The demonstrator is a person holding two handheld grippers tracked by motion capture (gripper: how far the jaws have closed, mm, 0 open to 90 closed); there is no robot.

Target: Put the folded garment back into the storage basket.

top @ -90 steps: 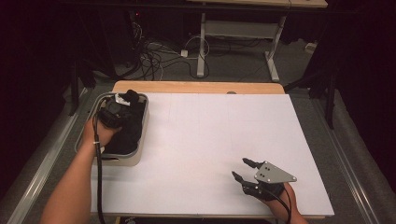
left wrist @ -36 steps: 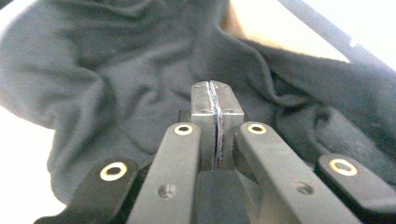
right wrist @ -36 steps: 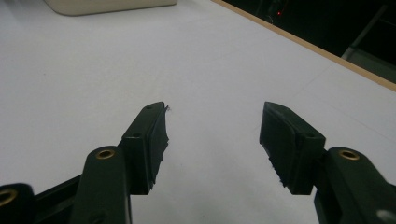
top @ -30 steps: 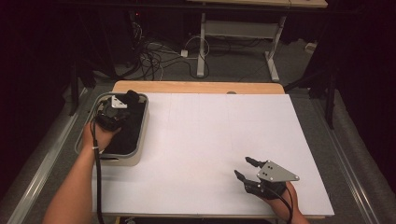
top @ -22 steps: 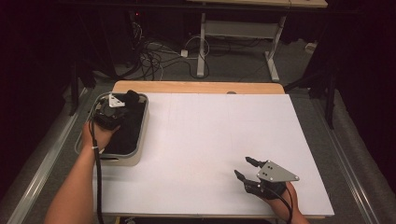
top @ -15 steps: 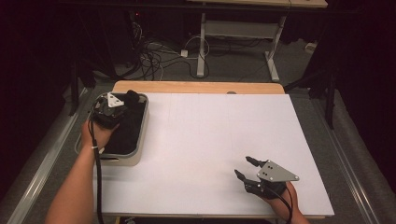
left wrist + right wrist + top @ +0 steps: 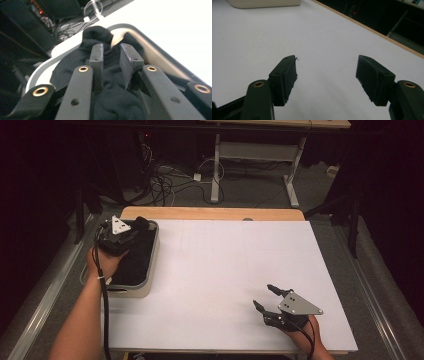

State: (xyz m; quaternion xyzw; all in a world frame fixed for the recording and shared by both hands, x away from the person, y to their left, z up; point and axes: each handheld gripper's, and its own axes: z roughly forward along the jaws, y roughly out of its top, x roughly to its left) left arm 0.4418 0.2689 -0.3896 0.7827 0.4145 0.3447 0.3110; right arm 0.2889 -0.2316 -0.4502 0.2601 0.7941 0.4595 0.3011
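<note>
Gripping black cloth (image 7: 82, 65) inside the bin (image 7: 150, 270) at the table's left edge, left gripper (image 7: 111, 58) is seen, right gripper (image 7: 327, 77) spread wide, held low over bare white tabletop (image 7: 225, 265) near the front edge

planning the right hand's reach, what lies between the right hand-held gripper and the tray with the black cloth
Nothing: the high view shows bare white tabletop between the right hand-held gripper and the tray of black cloth.
</note>
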